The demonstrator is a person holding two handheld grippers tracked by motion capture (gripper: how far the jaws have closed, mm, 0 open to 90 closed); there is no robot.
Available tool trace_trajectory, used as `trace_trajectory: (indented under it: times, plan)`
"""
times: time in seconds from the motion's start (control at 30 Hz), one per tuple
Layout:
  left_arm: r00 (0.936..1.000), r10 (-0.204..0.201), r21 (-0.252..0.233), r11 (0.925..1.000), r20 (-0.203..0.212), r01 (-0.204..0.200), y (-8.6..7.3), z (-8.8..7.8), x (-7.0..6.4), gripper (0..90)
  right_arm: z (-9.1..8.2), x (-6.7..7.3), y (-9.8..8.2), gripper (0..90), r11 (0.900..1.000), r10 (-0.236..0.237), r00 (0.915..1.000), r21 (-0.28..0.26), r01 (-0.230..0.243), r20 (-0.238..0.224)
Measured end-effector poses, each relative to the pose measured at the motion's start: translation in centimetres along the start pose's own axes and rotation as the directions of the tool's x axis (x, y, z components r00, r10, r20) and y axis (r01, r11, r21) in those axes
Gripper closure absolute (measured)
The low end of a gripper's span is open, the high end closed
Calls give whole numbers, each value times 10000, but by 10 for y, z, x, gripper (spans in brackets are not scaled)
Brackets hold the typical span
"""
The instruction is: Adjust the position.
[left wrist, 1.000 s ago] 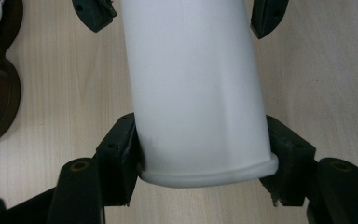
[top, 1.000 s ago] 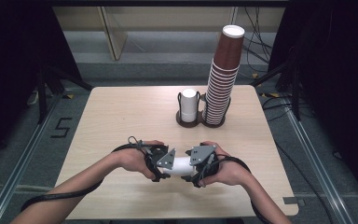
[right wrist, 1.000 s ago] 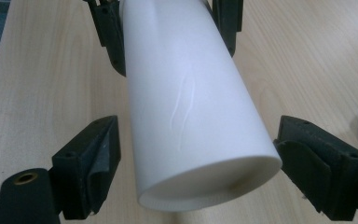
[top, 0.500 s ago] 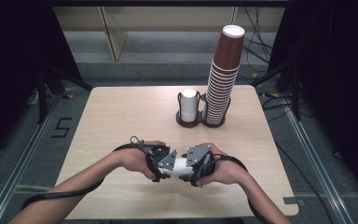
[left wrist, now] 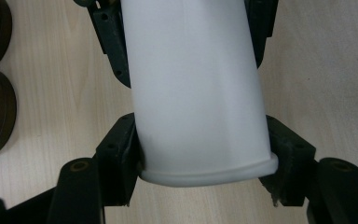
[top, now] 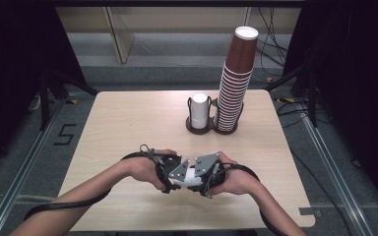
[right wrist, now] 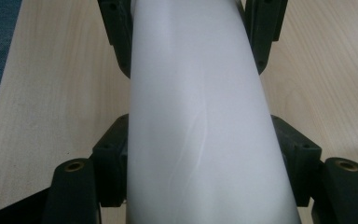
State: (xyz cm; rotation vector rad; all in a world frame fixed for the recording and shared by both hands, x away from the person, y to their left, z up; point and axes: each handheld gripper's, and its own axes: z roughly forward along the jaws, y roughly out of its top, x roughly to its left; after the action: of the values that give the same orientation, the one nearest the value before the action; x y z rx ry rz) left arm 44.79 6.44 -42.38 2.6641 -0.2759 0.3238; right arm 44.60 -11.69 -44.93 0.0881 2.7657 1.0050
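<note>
**Both grippers clamping one white cup**

The left gripper [top: 176, 173] is gripping the smooth white plastic cup [top: 191, 178] near its rim, jaws pressing both sides. The right gripper [top: 203, 173] has just been closing and is now clenching the same cup's body. The cup is lying sideways between the hands, low over the pale wooden table [top: 128, 123]. Farther off, a tall stack of brown paper cups [top: 234, 88] is standing in a dark two-ring holder [top: 211, 129]. Judgement: a handover or pull-apart is under way; next, one hand should be easing off.
</note>
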Motion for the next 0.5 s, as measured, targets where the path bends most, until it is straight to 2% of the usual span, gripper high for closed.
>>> trace_trajectory:
  times: [0.03,0.17,0.23,0.33,0.4,0.43,0.5]
  plan:
    - [10000,2,9,10000,7,-2,0,0,0,367,-1,-1,0,357,9999,-155,9998,-10,155,89]
    - [10000,-30,39,10000,23,30,1,1,-1,367,1,0,-1,362,10000,-41,10000,41,41,-39]
    - [9999,-87,3,10000,70,87,1,2,-1,366,0,-1,-1,365,9999,-163,9999,51,163,-5]
    - [9999,-83,13,10000,60,83,1,2,-1,361,1,1,-2,368,9999,104,9997,133,-101,-203]
    - [9999,-99,-26,9999,86,99,1,2,-2,352,1,-1,-2,369,9999,-45,9997,107,48,-230]
    - [9999,-133,-62,9999,101,134,0,2,-2,349,0,1,-2,369,9997,163,9996,164,-160,-234]
    - [9997,-196,-132,9997,137,197,0,2,-2,341,-1,1,-2,370,9997,180,9994,149,-176,-305]
